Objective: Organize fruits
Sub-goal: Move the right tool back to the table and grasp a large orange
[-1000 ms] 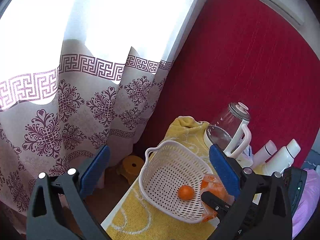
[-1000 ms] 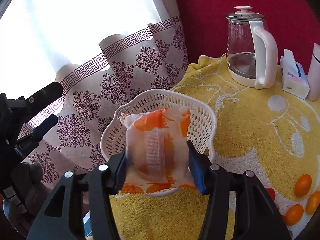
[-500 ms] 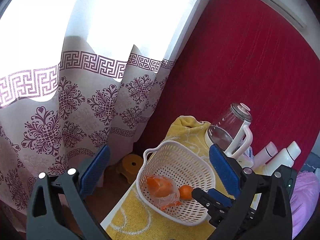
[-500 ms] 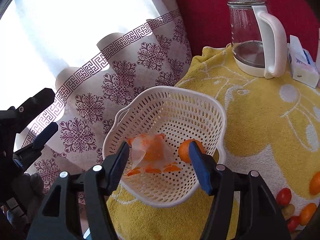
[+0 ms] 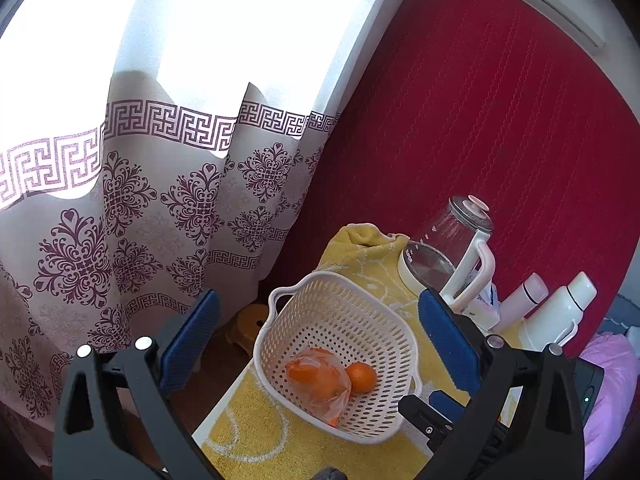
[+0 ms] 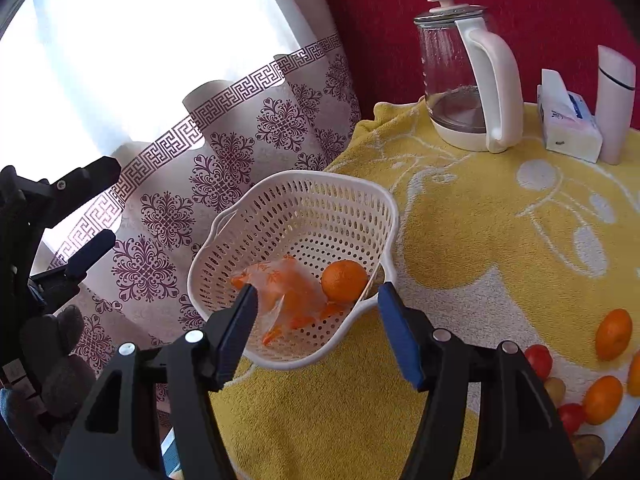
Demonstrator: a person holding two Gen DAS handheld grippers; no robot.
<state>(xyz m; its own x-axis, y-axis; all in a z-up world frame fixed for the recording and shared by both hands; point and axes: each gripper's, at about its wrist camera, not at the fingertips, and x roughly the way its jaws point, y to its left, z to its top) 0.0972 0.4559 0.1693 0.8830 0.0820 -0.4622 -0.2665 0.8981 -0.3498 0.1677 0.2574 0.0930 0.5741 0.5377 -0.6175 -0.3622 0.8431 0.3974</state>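
while both tongs stand wide apart and hold nothing, the white basket (image 6: 296,216) sits near the left edge of the counter (image 6: 480,240), on a yellow towel (image 6: 460,216). inside the basket lies a clear bag of oranges (image 6: 284,292), and a loose orange (image 6: 344,280) touches its right side. the right tongs (image 6: 316,320) hang just in front of the basket's near rim, with the bag and the orange showing between the blue pads (image 6: 396,332). the left tongs (image 5: 316,336) are higher up and off to the left, looking down at the basket (image 5: 340,320), the bag (image 5: 320,384) and the orange (image 5: 362,376). more small oranges (image 6: 614,334) and what look like little red tomatoes (image 6: 538,360) lie by the right edge of the counter. a glass kettle (image 6: 464,76), a tissue pack (image 6: 568,120) and a white bottle (image 6: 616,104) stand along the far edge by the red wall (image 6: 540,8).
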